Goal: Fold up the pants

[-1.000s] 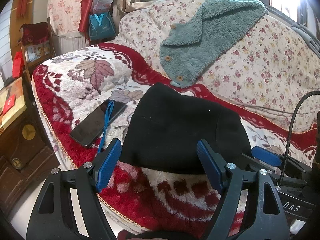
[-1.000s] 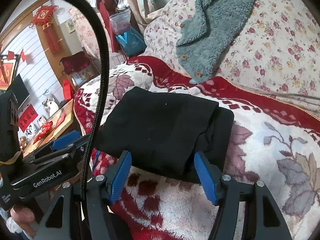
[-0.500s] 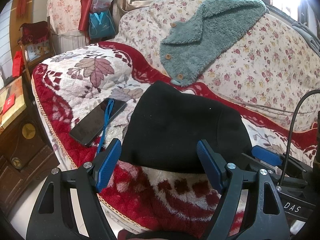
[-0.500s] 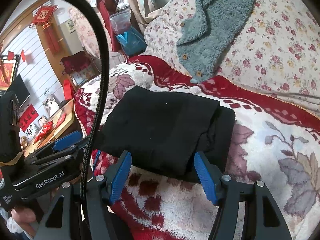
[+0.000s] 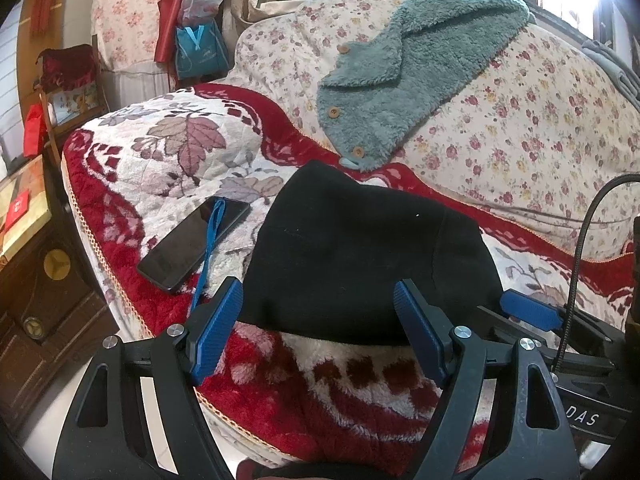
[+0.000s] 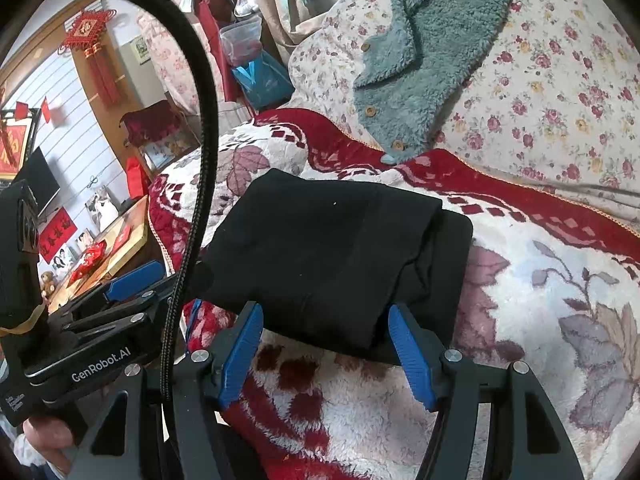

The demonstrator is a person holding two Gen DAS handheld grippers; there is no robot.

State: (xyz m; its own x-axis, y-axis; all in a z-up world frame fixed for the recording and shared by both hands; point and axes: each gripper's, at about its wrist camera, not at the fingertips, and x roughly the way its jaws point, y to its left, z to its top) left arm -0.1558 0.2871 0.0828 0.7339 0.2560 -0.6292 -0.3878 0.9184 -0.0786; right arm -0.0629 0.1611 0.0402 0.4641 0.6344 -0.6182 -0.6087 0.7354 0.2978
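Note:
The black pants lie folded into a compact rectangle on a red and white floral blanket over a sofa seat. My left gripper hovers open just in front of the near edge of the pants, its blue pads apart with nothing between them. My right gripper is also open, its pads straddling the near edge of the folded stack without pressing on it. In the right wrist view the left gripper sits at the left, held by a hand.
A black phone with a blue strap lies on the blanket left of the pants. A teal fleece jacket hangs over the floral sofa back. A dark wooden cabinet stands left of the sofa edge. A black cable crosses the right wrist view.

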